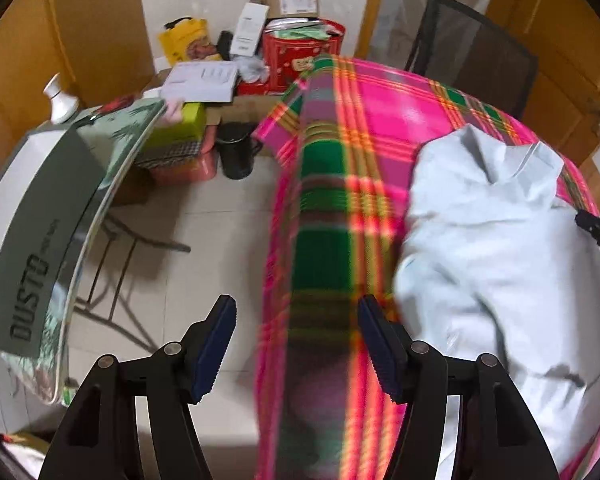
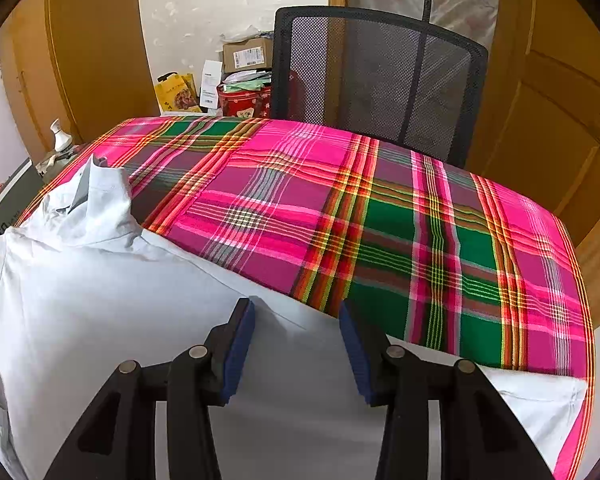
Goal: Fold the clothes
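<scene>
Pale blue shirt point(image 2: 100, 300) lies on the plaid-covered table point(image 2: 480, 264), bunched toward its left edge w/ the collar poking up. Both grippers open and empty: right gripper point(image 2: 296, 344) hovers over the shirt's near hem, left gripper point(image 1: 296, 344) hangs over the table's left edge, beside the shirt. IMO next grab should be low on a seam, pinch one layer, drag flat before folding. Right half of the cloth is free room. Mesh chair point(image 2: 380, 80) crowds the far edge, boxes point(image 1: 40, 220) crowd the left.

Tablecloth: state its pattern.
The tablecloth is a pink, green and red plaid; the right wrist view shows it best.
</scene>
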A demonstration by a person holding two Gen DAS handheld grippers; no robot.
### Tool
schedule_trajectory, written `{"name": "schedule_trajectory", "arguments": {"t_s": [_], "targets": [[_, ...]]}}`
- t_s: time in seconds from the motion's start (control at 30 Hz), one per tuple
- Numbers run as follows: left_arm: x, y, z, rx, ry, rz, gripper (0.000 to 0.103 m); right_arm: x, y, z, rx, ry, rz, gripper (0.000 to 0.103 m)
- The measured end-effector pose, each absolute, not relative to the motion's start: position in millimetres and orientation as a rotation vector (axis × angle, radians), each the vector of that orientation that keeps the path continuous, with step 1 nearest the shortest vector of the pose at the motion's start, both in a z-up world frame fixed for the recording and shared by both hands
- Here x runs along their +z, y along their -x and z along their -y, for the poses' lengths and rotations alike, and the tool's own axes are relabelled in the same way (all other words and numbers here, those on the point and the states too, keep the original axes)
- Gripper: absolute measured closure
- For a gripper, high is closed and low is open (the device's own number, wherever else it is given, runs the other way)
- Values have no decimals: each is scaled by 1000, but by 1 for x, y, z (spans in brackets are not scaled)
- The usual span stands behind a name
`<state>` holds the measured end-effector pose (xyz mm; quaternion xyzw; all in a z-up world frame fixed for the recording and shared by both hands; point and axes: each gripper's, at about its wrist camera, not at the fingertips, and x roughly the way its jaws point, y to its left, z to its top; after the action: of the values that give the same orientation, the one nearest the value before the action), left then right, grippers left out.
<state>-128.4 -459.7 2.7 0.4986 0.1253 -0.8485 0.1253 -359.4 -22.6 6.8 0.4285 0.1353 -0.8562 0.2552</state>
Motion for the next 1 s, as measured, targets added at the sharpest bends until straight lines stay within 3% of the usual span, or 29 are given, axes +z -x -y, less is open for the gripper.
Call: {"name": "schedule_trajectory", "arguments": {"t_s": [0.17, 0.5, 1.0], "targets": [[25, 127, 472, -2495, -1353, -559, 38, 6, 360, 22, -2318, -1155, -366, 57], [23, 218, 411, -2637, -1472, -339, 38, 5, 355, 20, -2274, -1110, -375, 57], [-1, 248, 382, -2651, -1506, -146, 38, 2, 347, 22, -2264, -1077, -412, 60]]}}
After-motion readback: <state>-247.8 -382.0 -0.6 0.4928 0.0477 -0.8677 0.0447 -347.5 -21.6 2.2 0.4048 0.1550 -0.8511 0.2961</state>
